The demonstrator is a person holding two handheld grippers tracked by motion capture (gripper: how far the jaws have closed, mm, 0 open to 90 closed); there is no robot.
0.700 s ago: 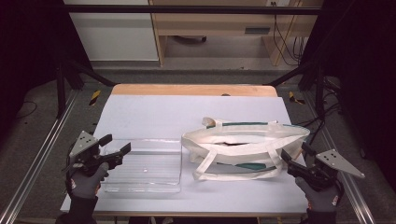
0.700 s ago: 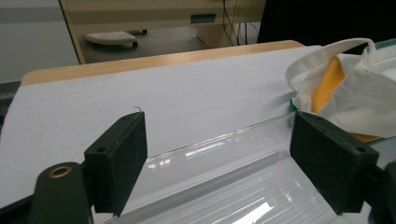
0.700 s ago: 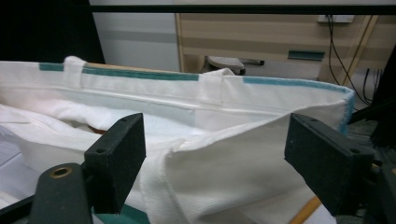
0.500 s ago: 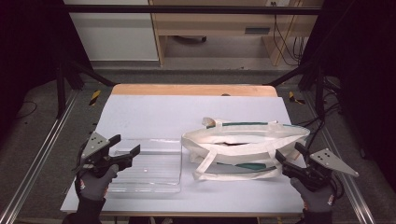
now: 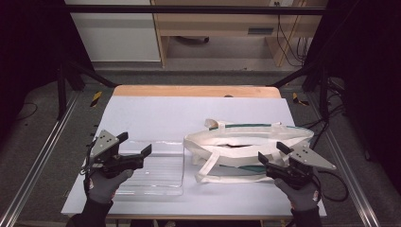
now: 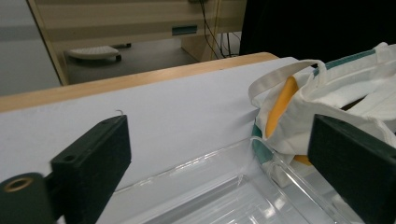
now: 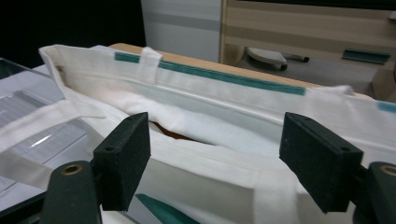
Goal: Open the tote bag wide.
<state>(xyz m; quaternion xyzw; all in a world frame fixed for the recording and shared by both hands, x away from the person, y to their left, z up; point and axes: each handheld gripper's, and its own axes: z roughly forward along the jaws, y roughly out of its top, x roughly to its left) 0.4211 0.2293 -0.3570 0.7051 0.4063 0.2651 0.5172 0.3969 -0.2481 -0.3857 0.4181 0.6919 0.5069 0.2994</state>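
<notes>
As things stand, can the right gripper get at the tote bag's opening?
Probably yes. The right gripper, jaws open, sits just short of the white tote bag, which lies on its side with its mouth gaping toward it; nothing lies between them. The clear plastic bin is off to the side.

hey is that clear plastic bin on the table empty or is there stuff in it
Empty. The clear bin shows only its bare see-through floor in the high view and the left gripper view; the tote bag lies beside it.

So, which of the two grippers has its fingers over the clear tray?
The left gripper: its open fingers hover above the clear tray. The right gripper, also open, points at the white tote bag.
</notes>
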